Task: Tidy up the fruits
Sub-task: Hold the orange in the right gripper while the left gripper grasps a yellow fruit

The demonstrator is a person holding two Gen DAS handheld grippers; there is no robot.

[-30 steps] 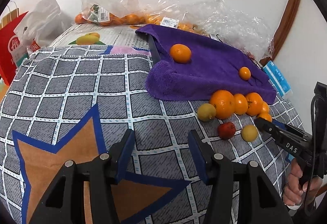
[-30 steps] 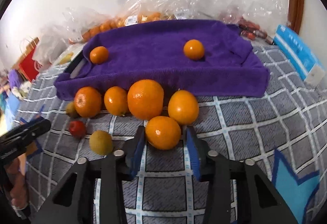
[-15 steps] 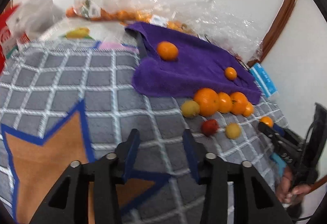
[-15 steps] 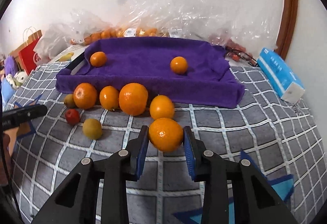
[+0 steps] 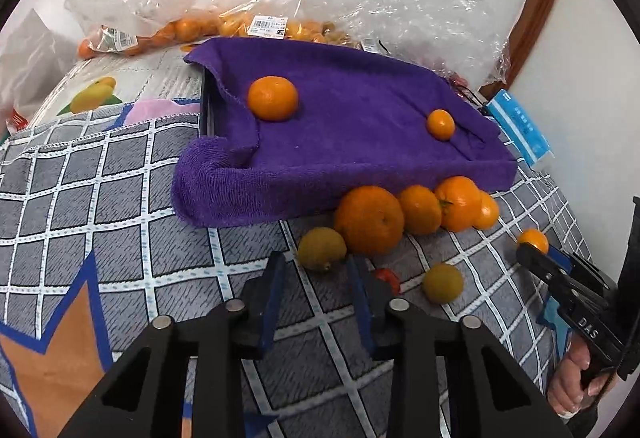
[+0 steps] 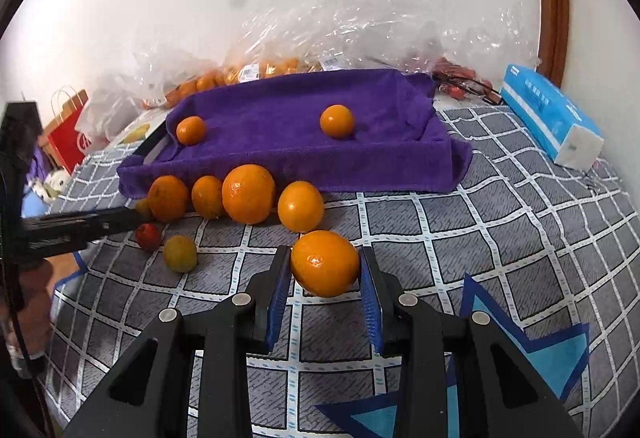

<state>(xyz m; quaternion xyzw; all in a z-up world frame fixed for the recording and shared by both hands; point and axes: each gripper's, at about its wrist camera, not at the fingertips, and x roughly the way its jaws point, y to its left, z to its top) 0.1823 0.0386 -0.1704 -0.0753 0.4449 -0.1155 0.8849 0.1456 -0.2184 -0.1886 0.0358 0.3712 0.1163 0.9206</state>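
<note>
Gripping an orange (image 6: 325, 263) between both pads, the right claw (image 6: 325, 280) held it above the checked cloth (image 6: 500, 238). Left claw (image 5: 316, 280) was closing, nothing between its jaws, tips just short of a yellow-green fruit (image 5: 321, 249), red fruit (image 5: 389, 277) beside its right finger. Second yellow fruit (image 5: 443, 283) lay near. Four oranges (image 6: 248, 193) sat in a row against the purple towel's (image 6: 304, 158) front edge. Two small oranges (image 6: 337, 121) rested on the towel. Blue tissue pack (image 6: 550, 118) far right; bagged fruit (image 5: 188, 30) behind.
</note>
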